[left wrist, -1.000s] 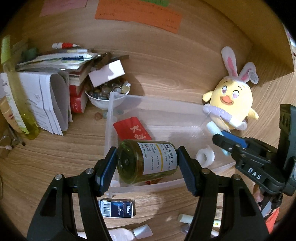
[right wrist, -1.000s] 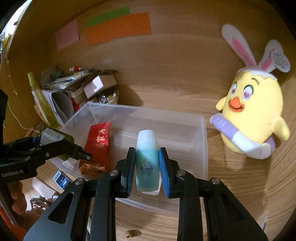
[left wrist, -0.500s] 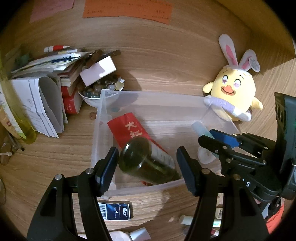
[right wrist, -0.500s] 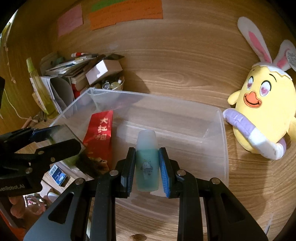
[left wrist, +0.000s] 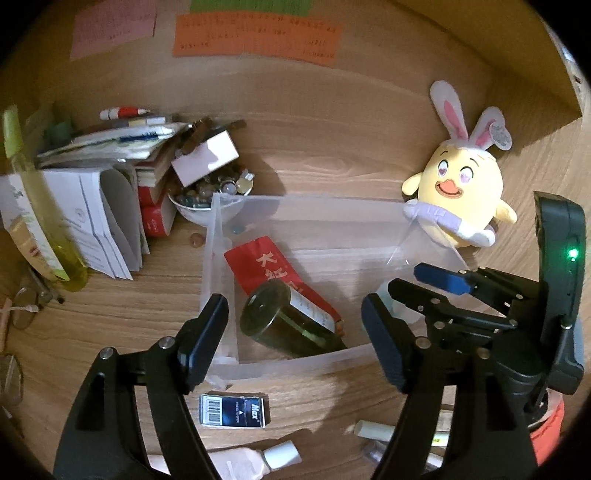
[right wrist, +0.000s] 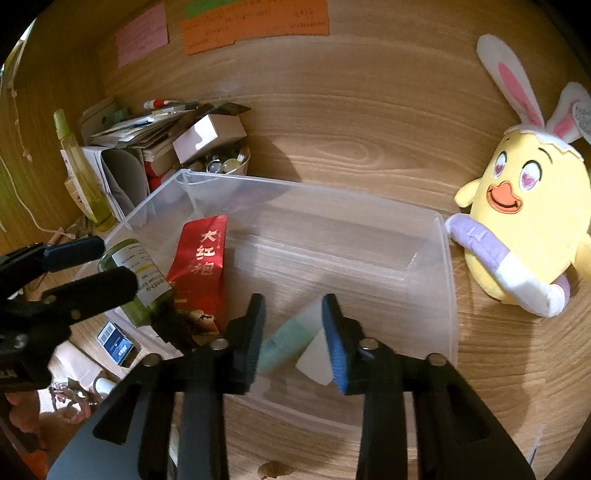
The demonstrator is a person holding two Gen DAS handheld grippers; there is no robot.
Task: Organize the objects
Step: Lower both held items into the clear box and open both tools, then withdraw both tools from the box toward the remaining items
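Clear bin [right wrist: 445, 266] mid-frame on counter [right wrist: 369, 122]: dark bottle [left wrist: 284, 321] lies inside on red packet [left wrist: 266, 266]. Left gripper [left wrist: 295, 339] fingers have just spread, empty. Right gripper [right wrist: 293, 328] fingers have just parted; teal bottle [right wrist: 284, 339] tips loose between them, dropped for sorting.

Both wrist cameras angled down, close over clear bin [left wrist: 295, 363] [right wrist: 447, 295]; each sees other's fingers.

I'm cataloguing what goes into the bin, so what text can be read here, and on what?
"大红袍": red packet in the clear bin.
"Max": dark blue box on the desk.
Dark bottle's label: too small to read.
Orange note and pink note: writing blurred.
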